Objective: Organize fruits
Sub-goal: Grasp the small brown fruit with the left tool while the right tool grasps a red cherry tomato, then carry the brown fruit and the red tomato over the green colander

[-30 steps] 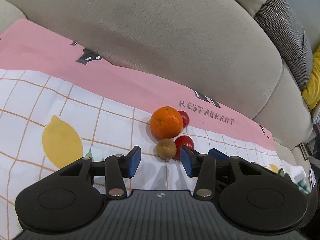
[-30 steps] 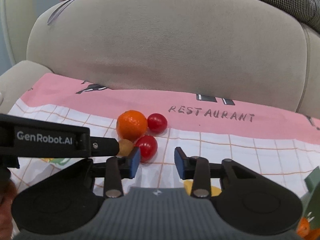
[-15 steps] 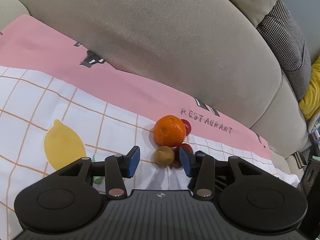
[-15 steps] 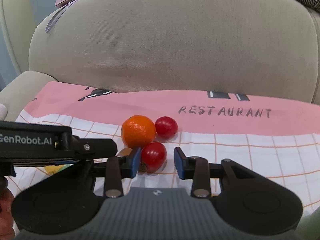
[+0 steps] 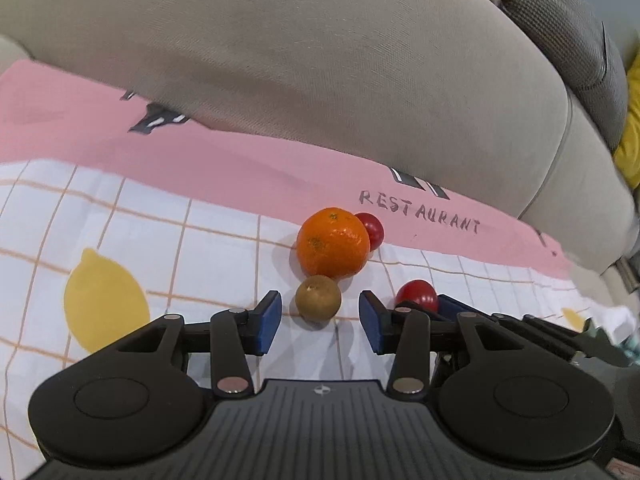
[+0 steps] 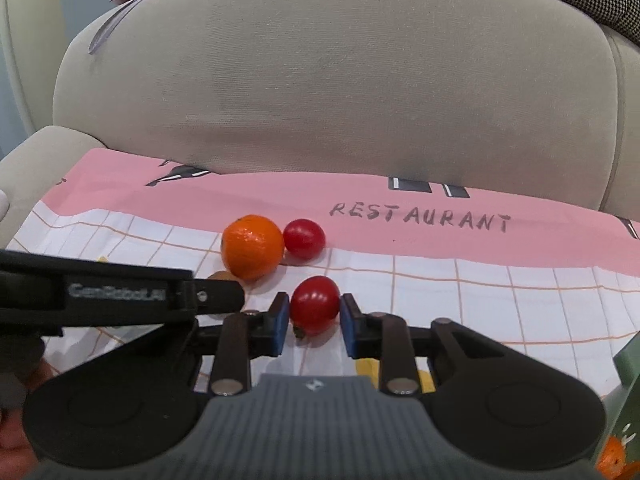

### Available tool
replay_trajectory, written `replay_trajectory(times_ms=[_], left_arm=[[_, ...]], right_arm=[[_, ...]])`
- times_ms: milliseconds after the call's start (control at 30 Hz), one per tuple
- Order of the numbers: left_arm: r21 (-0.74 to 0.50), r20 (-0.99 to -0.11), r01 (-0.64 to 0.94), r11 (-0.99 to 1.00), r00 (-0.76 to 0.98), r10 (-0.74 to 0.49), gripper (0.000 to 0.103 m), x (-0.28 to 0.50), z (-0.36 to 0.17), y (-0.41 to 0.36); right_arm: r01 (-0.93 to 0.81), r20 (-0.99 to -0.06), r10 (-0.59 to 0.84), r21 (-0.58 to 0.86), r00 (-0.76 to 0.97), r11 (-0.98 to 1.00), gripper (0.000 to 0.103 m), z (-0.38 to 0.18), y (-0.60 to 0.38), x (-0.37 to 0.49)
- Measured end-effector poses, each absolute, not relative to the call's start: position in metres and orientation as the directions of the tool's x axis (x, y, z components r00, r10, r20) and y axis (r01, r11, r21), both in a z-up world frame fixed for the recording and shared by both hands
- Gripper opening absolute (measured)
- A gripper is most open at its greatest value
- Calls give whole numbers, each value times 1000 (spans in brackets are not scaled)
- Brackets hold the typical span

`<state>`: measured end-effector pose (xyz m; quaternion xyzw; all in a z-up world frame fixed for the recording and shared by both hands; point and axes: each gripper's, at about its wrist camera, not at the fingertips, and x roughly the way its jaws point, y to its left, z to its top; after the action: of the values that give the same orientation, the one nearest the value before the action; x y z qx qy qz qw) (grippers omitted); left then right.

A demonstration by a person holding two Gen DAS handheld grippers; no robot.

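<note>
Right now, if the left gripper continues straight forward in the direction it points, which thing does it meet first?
Probably the small brown fruit: it lies just ahead of the open left gripper, centred between the pads. The orange sits directly behind it.

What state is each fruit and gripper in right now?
Left gripper: open, straddling the brown fruit.
Right gripper: closed around the near tomato.
Brown fruit: on the cloth, ungripped.
Near tomato: between the right pads.
Orange: resting free.
Far tomato: resting free beside the orange.

One orange [image 5: 332, 242], one brown fruit [image 5: 318, 298], two red tomatoes [image 6: 314, 306] [image 6: 304, 239].
</note>
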<state>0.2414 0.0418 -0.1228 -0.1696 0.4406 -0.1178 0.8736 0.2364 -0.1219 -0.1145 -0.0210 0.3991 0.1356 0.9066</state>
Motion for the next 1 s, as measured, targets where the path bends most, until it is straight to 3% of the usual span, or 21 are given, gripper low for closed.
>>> replay_trajectory(times_ms=[233,633,1000], left_arm=[[-367,-743,72,927,577,-339,30,248,-124,37],[-386,-732,64,920,586,-347,29,240,-118,42],[-373,-720,70,925,607,-336,29,209,-82,47]], right_arm=[[-288,-722,221,32,656,957,25,-118,-118,237],[-283,-724,239,63,648,957,26,-122,-115,239],[-311,-704,249,42,665,950,25,-90,-117,202]])
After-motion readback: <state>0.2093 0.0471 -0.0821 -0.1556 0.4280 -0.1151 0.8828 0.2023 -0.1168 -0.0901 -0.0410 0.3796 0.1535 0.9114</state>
